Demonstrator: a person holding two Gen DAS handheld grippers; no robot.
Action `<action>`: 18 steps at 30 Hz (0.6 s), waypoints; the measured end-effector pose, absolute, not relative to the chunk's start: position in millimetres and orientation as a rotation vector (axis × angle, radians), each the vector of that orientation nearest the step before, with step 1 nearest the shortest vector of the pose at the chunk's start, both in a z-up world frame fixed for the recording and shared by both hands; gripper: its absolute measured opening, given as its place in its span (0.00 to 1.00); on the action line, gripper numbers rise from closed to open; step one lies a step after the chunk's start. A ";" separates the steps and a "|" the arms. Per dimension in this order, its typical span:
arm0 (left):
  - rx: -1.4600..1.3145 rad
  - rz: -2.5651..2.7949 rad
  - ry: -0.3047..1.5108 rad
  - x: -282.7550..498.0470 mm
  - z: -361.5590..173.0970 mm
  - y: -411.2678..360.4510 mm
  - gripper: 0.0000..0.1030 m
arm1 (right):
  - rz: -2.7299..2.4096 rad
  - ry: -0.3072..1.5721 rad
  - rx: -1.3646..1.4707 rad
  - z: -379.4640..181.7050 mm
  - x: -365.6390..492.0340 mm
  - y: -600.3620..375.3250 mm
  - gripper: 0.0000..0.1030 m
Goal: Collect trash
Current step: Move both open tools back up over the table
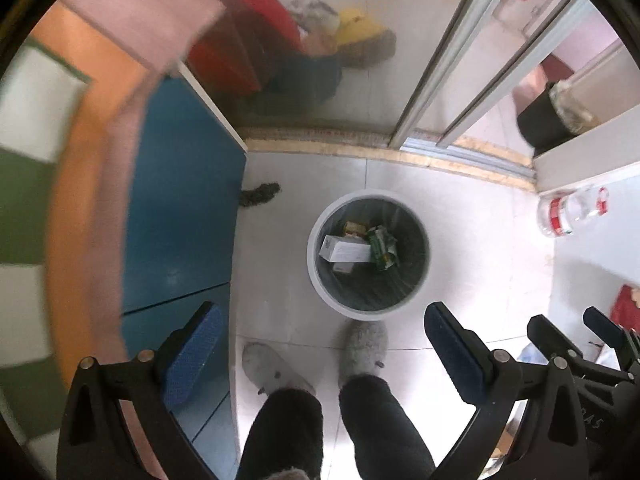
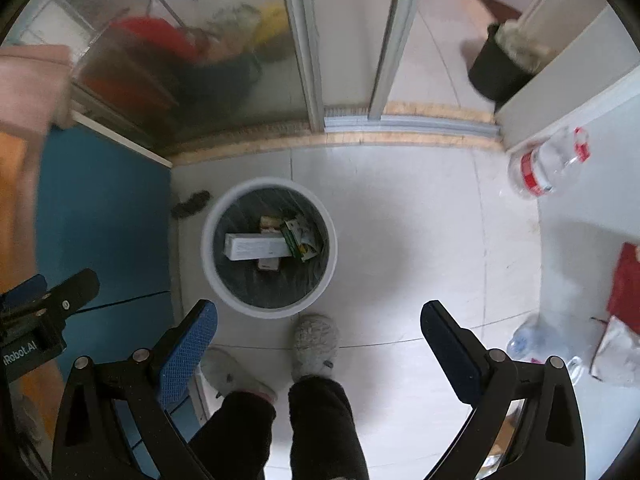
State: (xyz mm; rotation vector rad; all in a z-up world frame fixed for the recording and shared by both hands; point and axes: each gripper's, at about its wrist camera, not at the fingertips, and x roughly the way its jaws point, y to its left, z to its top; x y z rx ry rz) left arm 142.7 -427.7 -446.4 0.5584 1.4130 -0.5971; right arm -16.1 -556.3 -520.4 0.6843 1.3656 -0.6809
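Observation:
A white round trash bin (image 1: 320, 280) (image 2: 212, 272) stands on the tiled floor below both grippers. Inside lie a white carton (image 1: 344, 250) (image 2: 256, 247), a green crumpled packet (image 1: 382, 246) (image 2: 298, 238) and other small boxes. My left gripper (image 1: 322, 326) is open and empty, above and just short of the bin. My right gripper (image 2: 320, 322) is open and empty, above the bin's near right side. A clear plastic bottle with a red label (image 1: 570, 210) (image 2: 546, 164) lies on a white surface at the right. Another clear bottle (image 2: 528, 338) lies lower right.
A blue cabinet (image 1: 180, 208) (image 2: 104, 216) stands left of the bin. The person's legs and grey slippers (image 1: 362, 344) (image 2: 314, 340) stand just before the bin. A sliding glass door (image 1: 432, 60) is behind. A black bin (image 2: 496, 68) stands beyond it. A dark sock (image 1: 260, 194) lies by the cabinet.

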 end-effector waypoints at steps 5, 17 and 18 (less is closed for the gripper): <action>0.526 -0.622 1.371 132.6 -370.2 -412.2 1.00 | -0.687 1.341 0.643 -438.4 -29.2 -540.3 1.00; 0.454 -0.697 1.314 114.5 -243.9 -372.8 1.00 | -0.721 1.223 0.641 -272.3 -60.8 -500.2 1.00; 0.434 -0.695 1.318 116.9 -235.1 -366.3 1.00 | -0.717 1.217 0.650 -261.8 -61.7 -496.2 1.00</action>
